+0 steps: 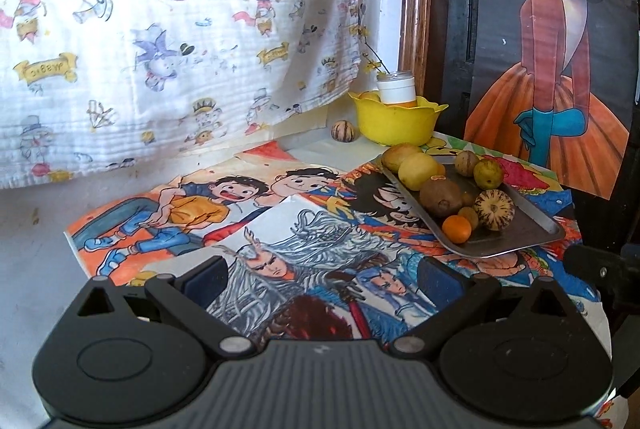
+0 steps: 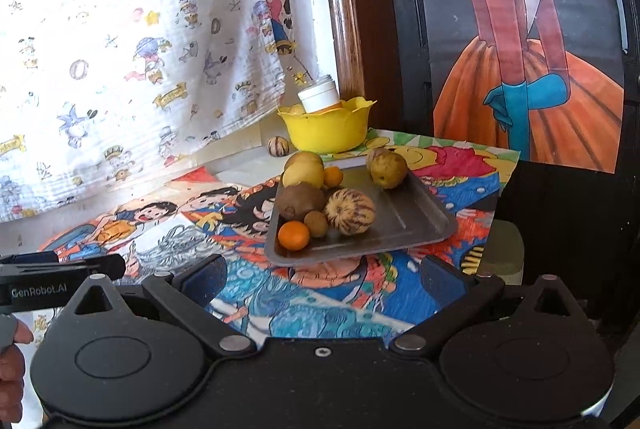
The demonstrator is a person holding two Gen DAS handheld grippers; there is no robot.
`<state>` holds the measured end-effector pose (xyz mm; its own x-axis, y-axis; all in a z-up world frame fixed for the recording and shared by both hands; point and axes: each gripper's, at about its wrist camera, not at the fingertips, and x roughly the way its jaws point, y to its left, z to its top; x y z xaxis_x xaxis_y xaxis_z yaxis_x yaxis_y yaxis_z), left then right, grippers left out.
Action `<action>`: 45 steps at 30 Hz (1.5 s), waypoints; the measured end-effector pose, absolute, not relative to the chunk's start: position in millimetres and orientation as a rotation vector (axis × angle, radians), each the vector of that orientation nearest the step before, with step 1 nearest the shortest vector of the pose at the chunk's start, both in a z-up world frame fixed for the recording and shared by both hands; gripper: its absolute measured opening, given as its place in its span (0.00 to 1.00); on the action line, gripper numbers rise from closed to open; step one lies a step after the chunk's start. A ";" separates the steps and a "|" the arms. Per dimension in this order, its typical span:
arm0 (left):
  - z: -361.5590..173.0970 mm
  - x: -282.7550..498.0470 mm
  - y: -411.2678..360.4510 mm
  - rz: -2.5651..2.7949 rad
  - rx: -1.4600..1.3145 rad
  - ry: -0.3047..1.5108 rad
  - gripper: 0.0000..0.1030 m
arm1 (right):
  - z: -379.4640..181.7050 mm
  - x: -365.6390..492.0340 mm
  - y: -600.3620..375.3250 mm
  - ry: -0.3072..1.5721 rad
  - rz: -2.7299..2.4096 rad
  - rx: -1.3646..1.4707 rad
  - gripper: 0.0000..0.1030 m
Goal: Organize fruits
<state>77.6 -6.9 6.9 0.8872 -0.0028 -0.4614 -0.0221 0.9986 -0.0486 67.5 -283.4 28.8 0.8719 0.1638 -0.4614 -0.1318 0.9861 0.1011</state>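
Observation:
A metal tray (image 1: 532, 225) (image 2: 412, 221) on the table holds several fruits: an orange (image 1: 457, 229) (image 2: 294, 235), a kiwi (image 1: 440, 197) (image 2: 300, 200), a striped melon (image 1: 494, 209) (image 2: 349, 211), yellow lemons (image 1: 418, 171) (image 2: 303, 173) and a green fruit (image 1: 488, 173) (image 2: 388, 169). A yellow bowl (image 1: 396, 123) (image 2: 328, 131) stands behind the tray. A second striped melon (image 1: 343, 130) (image 2: 278, 146) lies on the table left of the bowl. My left gripper (image 1: 320, 277) is open and empty, short of the tray. My right gripper (image 2: 322, 279) is open and empty, just before the tray's near edge.
A white jar (image 1: 396, 89) (image 2: 320, 95) sits in the bowl. Cartoon drawings (image 1: 248, 213) cover the table. A patterned cloth (image 1: 160, 29) hangs at the back left. A dark cabinet with a poster (image 1: 560, 69) stands at the right. The left gripper's body (image 2: 60, 273) shows at the right view's left edge.

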 end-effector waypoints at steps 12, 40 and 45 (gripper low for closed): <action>2.7 70.0 -1.3 0.027 -0.055 0.475 1.00 | 22.4 60.5 -279.1 0.488 0.164 0.063 0.99; 2.5 71.6 -4.6 0.014 -0.033 0.484 1.00 | 18.1 60.9 -276.1 0.499 0.169 0.070 0.99; 0.7 73.2 -6.0 -0.002 -0.026 0.484 1.00 | 16.1 63.0 -276.4 0.504 0.173 0.072 0.99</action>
<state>73.2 -6.0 0.7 0.8852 -0.0084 -0.4651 -0.0040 0.9997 -0.0258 63.0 -276.4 16.1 0.8617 0.1820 -0.4736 -0.1467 0.9829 0.1108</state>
